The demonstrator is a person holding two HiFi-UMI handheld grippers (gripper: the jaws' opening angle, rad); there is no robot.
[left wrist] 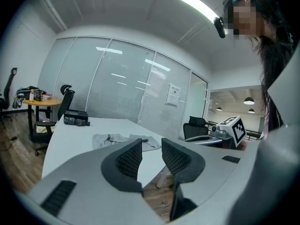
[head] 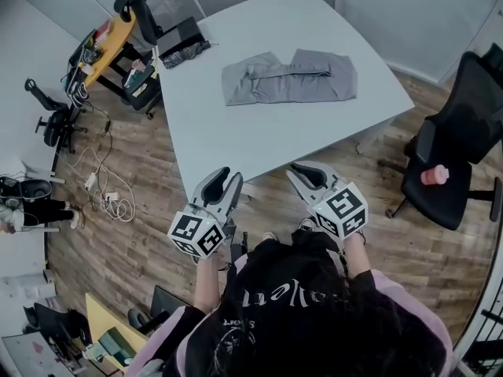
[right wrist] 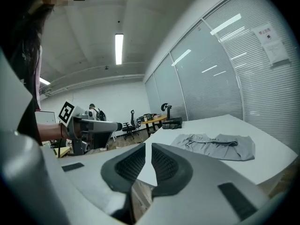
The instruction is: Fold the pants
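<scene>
White table (head: 259, 140), pants (head: 289, 78) well inside edges, left claw (head: 222, 182) open, right claw (head: 308, 173) barely apart

The head view looks steeply down from above the person onto the near table (head: 275, 38) edge, the pants (head: 287, 78) lying well across it. The left gripper (head: 224, 177) view and right gripper (head: 308, 173) view sit low behind their own jaws, facing almost level over the table; all three views share the pants, distant in each.
</scene>
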